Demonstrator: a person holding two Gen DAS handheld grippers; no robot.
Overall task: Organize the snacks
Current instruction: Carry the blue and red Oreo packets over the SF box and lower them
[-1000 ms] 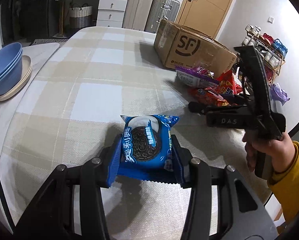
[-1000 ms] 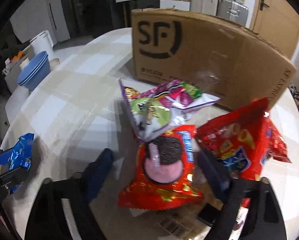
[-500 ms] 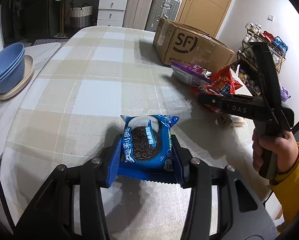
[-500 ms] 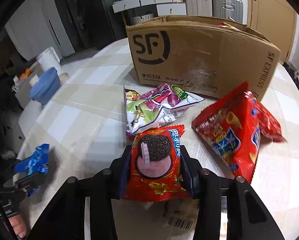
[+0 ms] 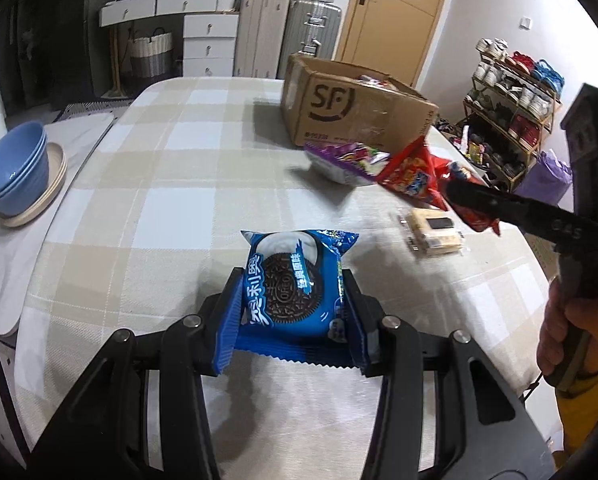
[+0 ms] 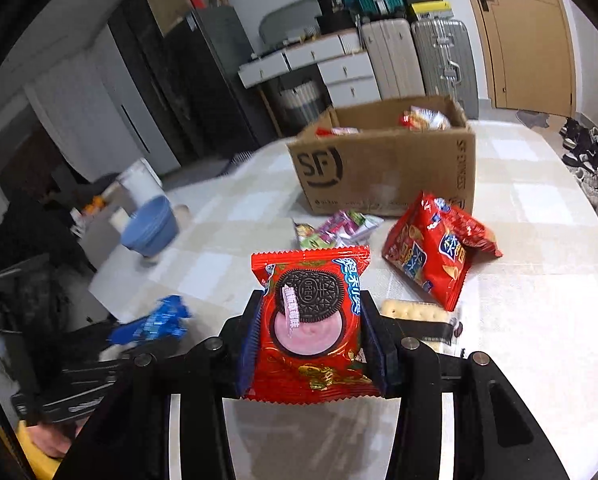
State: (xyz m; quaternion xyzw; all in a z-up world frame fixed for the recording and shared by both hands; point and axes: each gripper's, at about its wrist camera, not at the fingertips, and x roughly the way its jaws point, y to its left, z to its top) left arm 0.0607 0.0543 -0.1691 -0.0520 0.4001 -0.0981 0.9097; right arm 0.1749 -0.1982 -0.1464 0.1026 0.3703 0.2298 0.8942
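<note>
1. Left wrist view: the left gripper (image 5: pixel 289 312) is clamped on a blue Oreo packet (image 5: pixel 293 292), one finger against each side edge. The packet's long axis runs straight away from the camera, along the fingers; its printed face is up, the serrated rear seam lies between the finger bases and the far seam juts past the fingertips. It is held above the checked tablecloth (image 5: pixel 147 184).
2. Same view, to the right: the right gripper (image 5: pixel 473 200), gripped by a hand (image 5: pixel 575 332), carries a red packet end-on, only partly visible. Below it on the cloth lie a cracker pack (image 5: pixel 433 230), a red chip bag (image 5: pixel 413 172) and a purple snack bag (image 5: pixel 345 158), just in front of the SF cardboard box (image 5: pixel 351 114).
3. Right wrist view: the right gripper (image 6: pixel 313 320) is closed on a red Oreo packet (image 6: pixel 313 320), fingers pressed on its two side edges. Its long axis points forward toward the SF cardboard box (image 6: pixel 383 168), face up, top seam farthest away, held above the table.
4. Same view: the open box holds some snack bags. The red chip bag (image 6: pixel 435 248) and cracker pack (image 6: pixel 413 312) lie to the right; the left gripper with its blue packet (image 6: pixel 155 320) shows blurred at lower left.
</note>
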